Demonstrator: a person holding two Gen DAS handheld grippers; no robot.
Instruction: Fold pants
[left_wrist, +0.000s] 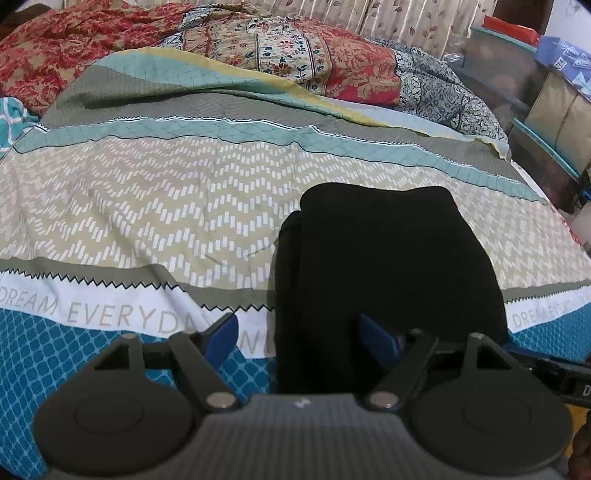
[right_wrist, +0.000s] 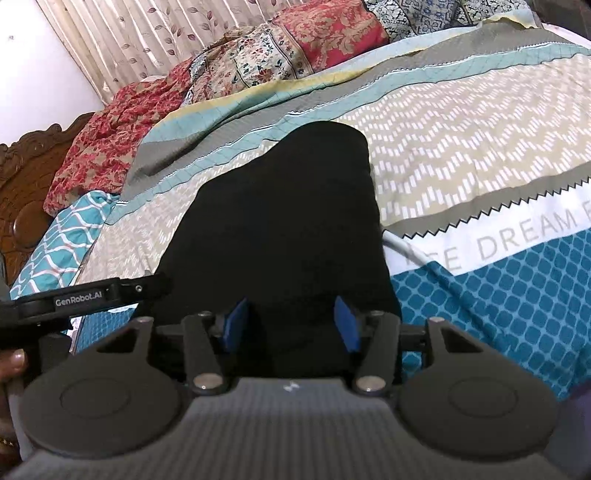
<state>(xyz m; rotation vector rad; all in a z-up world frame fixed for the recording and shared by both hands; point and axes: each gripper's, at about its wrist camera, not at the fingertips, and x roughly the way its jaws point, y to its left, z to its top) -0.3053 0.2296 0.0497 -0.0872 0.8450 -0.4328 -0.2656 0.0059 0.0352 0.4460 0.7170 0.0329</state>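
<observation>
Patterned bedsheet (left_wrist: 155, 206) spread wide. Black pants (left_wrist: 388, 258), folded, lying on it near the front edge. Left gripper (left_wrist: 299, 332) wide open, straddling the pants' left edge, pads clear. Right gripper (right_wrist: 291, 325) half open over the pants, gripping nothing.

A home bedroom: patterned bedsheet (left_wrist: 184, 206), carved headboard (right_wrist: 26, 192), leaf-print curtains (right_wrist: 122, 40).

My pants (left_wrist: 388, 266) are matt black cloth, lying on the smooth printed cotton-like bedsheet (left_wrist: 147, 206), while my left gripper (left_wrist: 299, 332) and right gripper (right_wrist: 291, 325) show matt black plastic, dull blue pads and shiny metal pins, and the far-left headboard (right_wrist: 26, 192) is carved glossy wood.
</observation>
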